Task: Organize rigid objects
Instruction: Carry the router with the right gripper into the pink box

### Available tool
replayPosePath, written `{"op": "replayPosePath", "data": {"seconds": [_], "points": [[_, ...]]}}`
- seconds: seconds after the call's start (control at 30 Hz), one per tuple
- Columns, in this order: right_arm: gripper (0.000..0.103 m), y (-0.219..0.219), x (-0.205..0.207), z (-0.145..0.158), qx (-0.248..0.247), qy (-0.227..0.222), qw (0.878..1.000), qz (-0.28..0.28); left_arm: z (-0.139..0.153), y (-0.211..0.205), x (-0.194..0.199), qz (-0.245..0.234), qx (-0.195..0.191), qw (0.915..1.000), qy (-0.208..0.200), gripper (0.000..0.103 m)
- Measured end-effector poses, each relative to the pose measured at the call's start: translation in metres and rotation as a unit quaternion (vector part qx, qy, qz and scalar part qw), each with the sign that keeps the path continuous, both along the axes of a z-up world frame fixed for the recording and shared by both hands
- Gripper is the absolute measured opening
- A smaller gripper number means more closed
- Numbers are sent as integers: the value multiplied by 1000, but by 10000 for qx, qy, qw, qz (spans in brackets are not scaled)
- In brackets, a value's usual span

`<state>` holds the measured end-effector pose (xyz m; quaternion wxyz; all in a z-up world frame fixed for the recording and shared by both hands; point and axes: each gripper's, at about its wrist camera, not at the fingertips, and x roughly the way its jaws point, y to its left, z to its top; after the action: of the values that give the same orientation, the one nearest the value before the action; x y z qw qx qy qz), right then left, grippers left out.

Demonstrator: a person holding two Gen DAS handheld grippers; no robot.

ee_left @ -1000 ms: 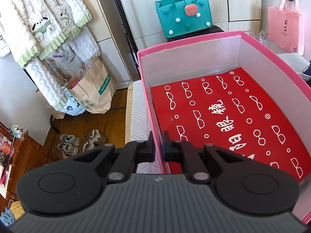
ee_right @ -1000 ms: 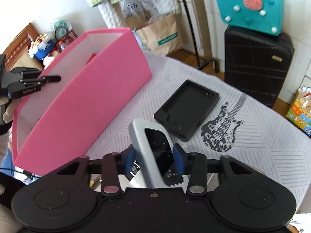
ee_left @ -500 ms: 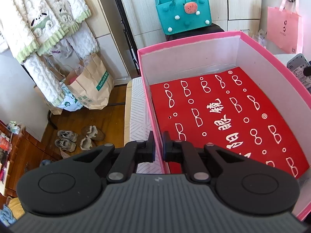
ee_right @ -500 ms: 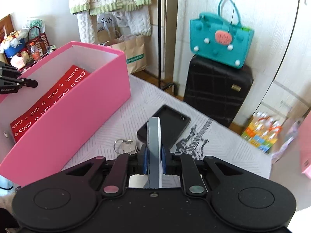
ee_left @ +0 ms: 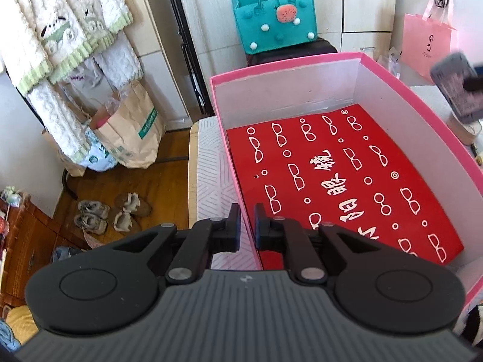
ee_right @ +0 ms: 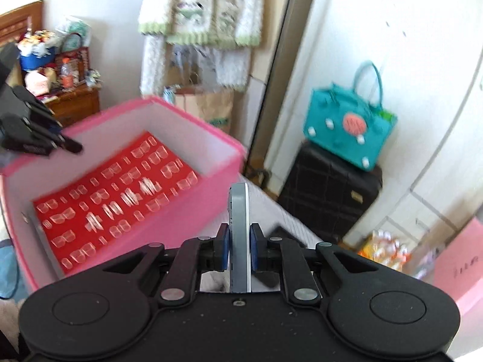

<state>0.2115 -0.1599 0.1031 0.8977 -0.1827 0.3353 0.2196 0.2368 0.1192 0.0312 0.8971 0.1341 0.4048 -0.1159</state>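
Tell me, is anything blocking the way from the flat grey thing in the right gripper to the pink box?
Nothing visible does. The right gripper holds the flat grey slab-shaped device edge-up, beside the open pink cardboard box. Only a red printed sheet lies inside. The left gripper pinches the box's wall.

white Chinese chars 眼镜 on red liner [ee_left: 338, 181] in pink box [ee_left: 289, 71]
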Motion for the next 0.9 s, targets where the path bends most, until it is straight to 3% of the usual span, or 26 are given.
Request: {"op": "replayPosePath", "data": {"seconds": [0.13,0.23,0.33,0.57,0.63,0.73,0.9], "points": [[17,37,-1,19,-105,-227,9987,436,-2,-6,-4,-107,241,9996,-138,7],[17,73,6,22,-285,-133,9946,992,-1,-6,-4,-94,242,9995,-177,7],[15,109,15,9,-650,-221,9882,1367,-3,-8,-7,-111,379,9986,-360,7],[15,154,52,-14,-583,-4,9860,1561,-4,-3,-2,-197,304,9983,-465,6],[15,166,57,-20,-859,-227,9845,1510,-4,-2,1,-239,273,9983,-456,6],[15,187,57,-37,-1599,-770,9716,1567,-3,-1,2,-289,254,9981,-486,6],[15,209,77,-65,-2071,-1134,9583,1610,0,-3,3,-289,263,9974,-605,6]]}}
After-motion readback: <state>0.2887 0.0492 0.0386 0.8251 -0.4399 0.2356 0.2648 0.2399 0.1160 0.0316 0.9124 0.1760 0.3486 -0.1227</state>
